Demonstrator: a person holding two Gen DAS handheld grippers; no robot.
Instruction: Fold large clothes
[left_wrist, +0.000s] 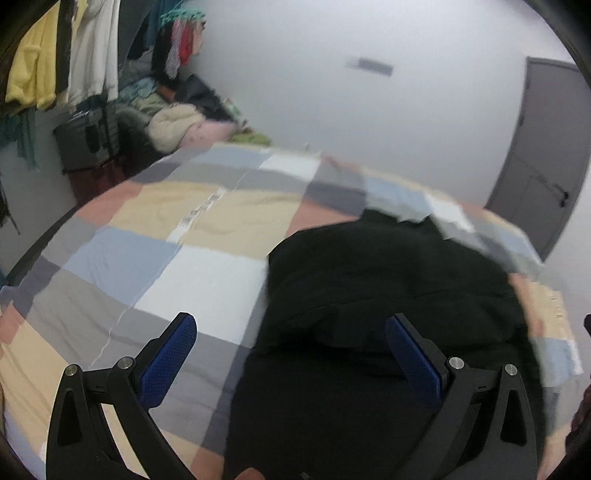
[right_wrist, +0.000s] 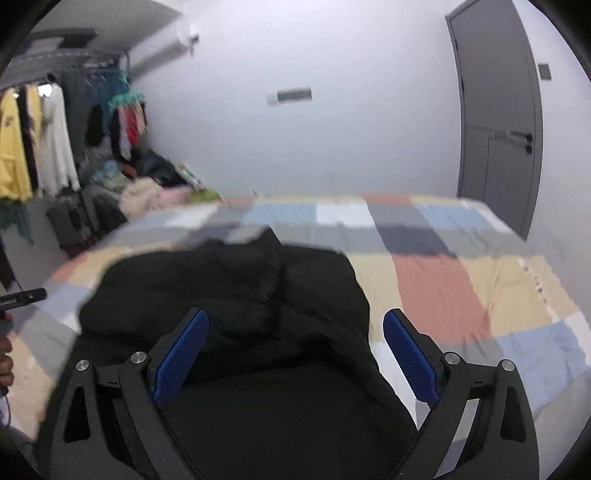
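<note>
A large black garment (left_wrist: 388, 295) lies bunched on a bed with a checked cover (left_wrist: 184, 229). My left gripper (left_wrist: 291, 325) is open and empty; its right finger hangs over the garment's left part, its left finger over the cover. In the right wrist view the same black garment (right_wrist: 240, 295) lies in a heap on the bed's cover (right_wrist: 461, 280). My right gripper (right_wrist: 295, 321) is open and empty, just above the garment's near right part. The tip of the left gripper (right_wrist: 26, 297) shows at the left edge.
A rack of hanging clothes (left_wrist: 55, 55) stands at the far left, with a dark suitcase (left_wrist: 85, 136) and a pile of clothes (left_wrist: 177, 122) beyond the bed. A grey door (right_wrist: 498, 122) is in the white wall at the right.
</note>
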